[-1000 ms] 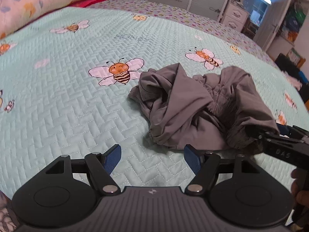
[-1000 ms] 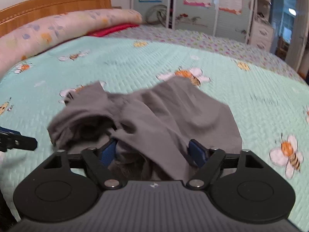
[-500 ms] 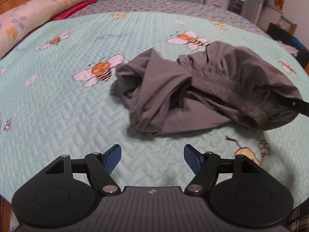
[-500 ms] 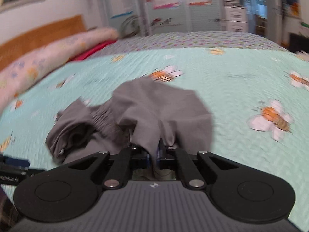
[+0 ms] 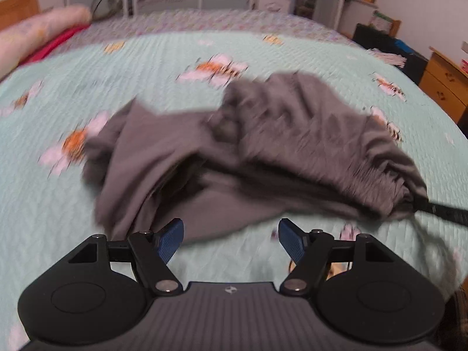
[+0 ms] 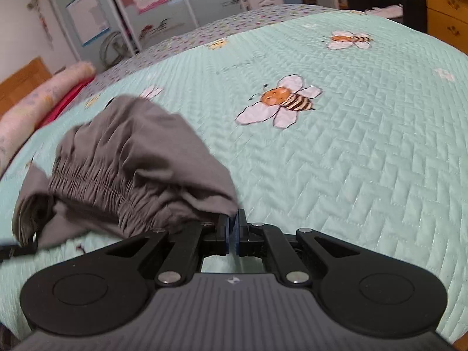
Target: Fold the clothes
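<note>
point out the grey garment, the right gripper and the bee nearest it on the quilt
grey garment (image 6: 140, 158), right wrist view, on its gathered elastic waistband
right gripper (image 6: 233, 228), right wrist view, between the closed fingertips pinching the garment's edge
bee (image 6: 280, 101), right wrist view, on its orange head and striped body

A crumpled grey garment (image 5: 248, 152) is lying on the mint bedspread (image 5: 52, 204), which is printed with bees, and the picture is smearing with blur. The left gripper (image 5: 230, 235) is hovering at the near edge with its blue pads (image 5: 171, 238) standing wide apart, gripping nothing (the cloth's near hem is lying just beyond them). At the far right a black arm (image 5: 444, 212) is meeting the garment's bunched end.
</note>
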A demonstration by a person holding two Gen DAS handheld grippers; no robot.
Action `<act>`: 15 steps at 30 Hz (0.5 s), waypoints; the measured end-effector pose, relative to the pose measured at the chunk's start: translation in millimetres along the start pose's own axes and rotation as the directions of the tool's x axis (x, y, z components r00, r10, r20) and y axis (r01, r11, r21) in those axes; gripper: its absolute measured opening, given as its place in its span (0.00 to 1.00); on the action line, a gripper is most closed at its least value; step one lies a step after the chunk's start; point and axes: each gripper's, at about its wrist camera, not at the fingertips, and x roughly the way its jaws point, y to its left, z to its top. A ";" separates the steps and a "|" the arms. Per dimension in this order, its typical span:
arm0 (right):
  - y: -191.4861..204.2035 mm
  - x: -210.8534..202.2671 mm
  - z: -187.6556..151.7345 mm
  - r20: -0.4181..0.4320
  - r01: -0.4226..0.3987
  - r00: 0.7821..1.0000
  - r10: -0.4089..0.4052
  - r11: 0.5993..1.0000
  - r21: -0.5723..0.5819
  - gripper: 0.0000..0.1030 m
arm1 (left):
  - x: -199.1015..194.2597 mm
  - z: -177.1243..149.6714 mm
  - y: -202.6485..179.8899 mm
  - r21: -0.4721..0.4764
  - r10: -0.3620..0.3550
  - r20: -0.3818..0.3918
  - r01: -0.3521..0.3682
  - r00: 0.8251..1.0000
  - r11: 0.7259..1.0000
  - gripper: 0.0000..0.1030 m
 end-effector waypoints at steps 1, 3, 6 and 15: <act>1.6 -1.6 -1.1 -0.007 -0.016 1.000 0.016 1.000 -0.004 0.08 | 5.4 4.3 -4.0 0.029 0.002 0.030 -0.003 1.000 1.000 0.72; 0.3 -7.2 -1.8 -0.008 -0.048 0.999 0.048 0.999 0.011 0.14 | 15.7 11.5 -12.1 0.092 0.014 0.085 -0.022 0.996 0.995 0.72; 0.0 -20.9 -0.9 0.009 -0.076 0.997 0.076 0.997 0.004 0.24 | 28.7 13.5 -19.0 0.168 0.046 0.116 -0.065 0.992 0.984 0.72; 17.8 -36.4 -7.5 0.031 -0.127 0.991 0.130 0.988 -0.083 0.38 | 64.4 22.4 -25.3 0.267 0.038 0.109 -0.066 0.993 0.962 0.66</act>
